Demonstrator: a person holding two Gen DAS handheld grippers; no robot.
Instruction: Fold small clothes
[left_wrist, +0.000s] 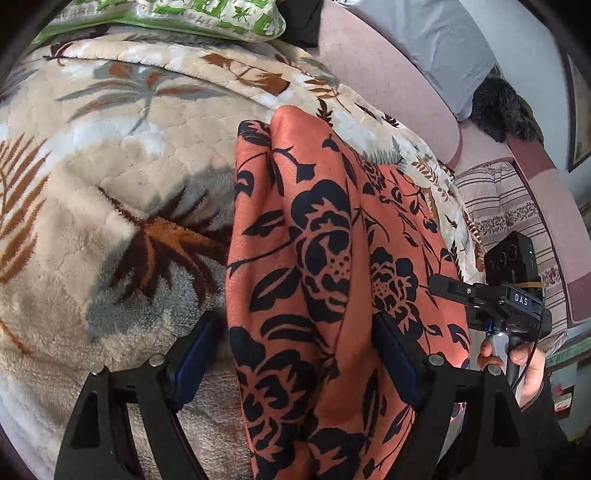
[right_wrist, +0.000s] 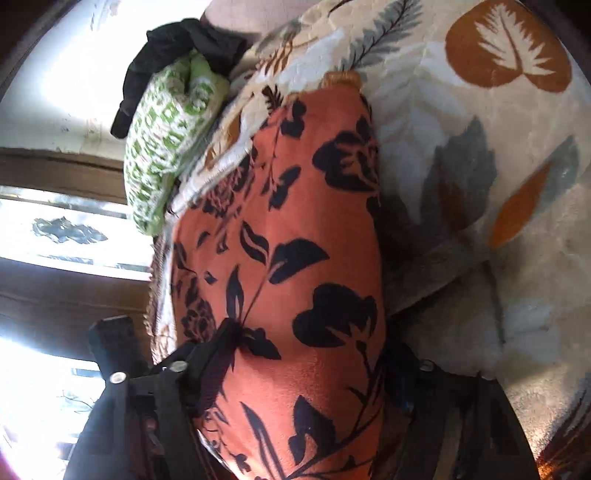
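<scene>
Cloth (left_wrist: 325, 258), orange with a black flower print, is laid in a long folded strip over the leaf-patterned blanket (left_wrist: 110, 155) of a bed, evidently so that it can be doubled along its length. The left tool (left_wrist: 295, 354) is seen straddling the near end of the strip with its jaws spread: the left pad stands clear of the fabric, the right pad lies against a fold, and no pinch is made out, so the garment appears released there. The right tool (right_wrist: 295, 373) is blurred; the strip runs between its jaws and bulges against both, yet whether it is clenched cannot be told. Beyond the tools a green-and-white pillow (right_wrist: 166, 147) and a dark garment (right_wrist: 166, 51) are seen. The cloth's near end is cut off by the frame, and its layers are hidden beneath the top fold.
</scene>
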